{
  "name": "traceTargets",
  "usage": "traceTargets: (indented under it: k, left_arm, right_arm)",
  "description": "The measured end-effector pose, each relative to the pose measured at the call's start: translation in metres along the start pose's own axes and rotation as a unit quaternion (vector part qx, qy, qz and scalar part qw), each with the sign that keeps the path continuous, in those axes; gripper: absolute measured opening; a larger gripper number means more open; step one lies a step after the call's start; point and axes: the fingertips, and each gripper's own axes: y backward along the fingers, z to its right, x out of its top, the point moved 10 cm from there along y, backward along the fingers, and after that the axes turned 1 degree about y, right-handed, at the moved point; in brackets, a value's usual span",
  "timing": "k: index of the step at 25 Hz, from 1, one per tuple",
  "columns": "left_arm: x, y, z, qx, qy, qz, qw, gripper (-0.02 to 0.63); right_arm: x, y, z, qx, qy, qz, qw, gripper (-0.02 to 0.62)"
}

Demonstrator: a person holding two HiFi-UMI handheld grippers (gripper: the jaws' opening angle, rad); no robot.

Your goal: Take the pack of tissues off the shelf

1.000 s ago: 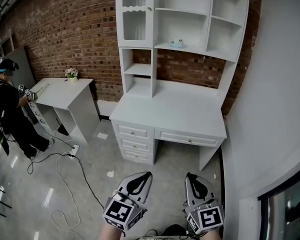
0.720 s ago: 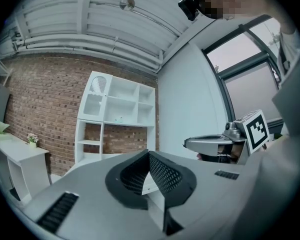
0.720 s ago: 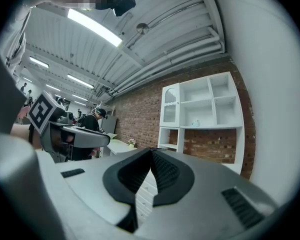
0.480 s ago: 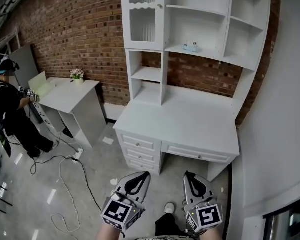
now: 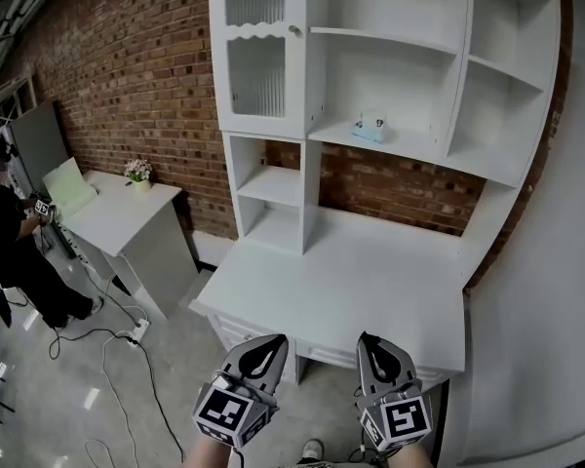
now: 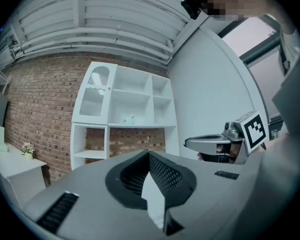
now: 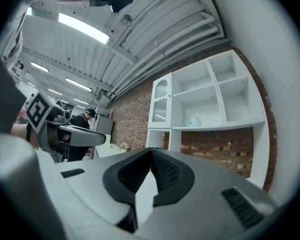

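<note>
A small pale-blue pack of tissues (image 5: pixel 369 129) lies on the middle shelf of the white hutch (image 5: pixel 409 154) above the desk (image 5: pixel 351 281); it shows tiny in the left gripper view (image 6: pixel 128 119) and in the right gripper view (image 7: pixel 194 121). My left gripper (image 5: pixel 270 340) and my right gripper (image 5: pixel 370 341) are held side by side at the desk's near edge, far below the pack. Both point level at the hutch. Each has its jaws shut with nothing between them.
A glass-door cabinet (image 5: pixel 255 57) forms the hutch's upper left. A second white desk (image 5: pixel 127 224) with a small flower pot (image 5: pixel 138 172) stands at the left by the brick wall. A person in black (image 5: pixel 10 252) stands beside it. Cables and a power strip (image 5: pixel 127 335) lie on the floor.
Both grippers have moved forward toward the desk, which now reaches close under them. The hutch and the pack look larger and nearer. The jaws stayed shut.
</note>
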Motion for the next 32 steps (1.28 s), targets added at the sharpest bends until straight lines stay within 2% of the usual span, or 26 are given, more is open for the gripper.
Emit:
traceTargets:
  k: [5,10,15,25,32]
  left_arm:
    - [0.008,-0.064,-0.020,0.006,-0.009,-0.010,0.9999,0.006]
    - [0.003,-0.114,-0.048,0.001,0.003,-0.014,0.9999,0.006]
    - [0.005,-0.169,-0.086,-0.027,-0.009,-0.001,0.9996,0.006]
    - [0.035,-0.282,-0.180,-0.080,-0.026,0.038,0.9957,0.006]
    - [0.044,-0.333,-0.220,-0.114,-0.034,0.053,0.9915,0.006]
  right_arm:
    - [-0.001,-0.050,0.054,-0.004,0.003,-0.005,1.000,0.006]
    - [-0.005,-0.095,0.086,-0.009,0.002,-0.018,1.000,0.006]
    - [-0.009,-0.145,0.113,-0.037,0.006,-0.022,0.999,0.006]
    - [0.006,-0.253,0.165,-0.109,0.029,-0.017,0.994,0.006]
    - [0.030,-0.316,0.198,-0.146,0.076,-0.015,0.986,0.008]
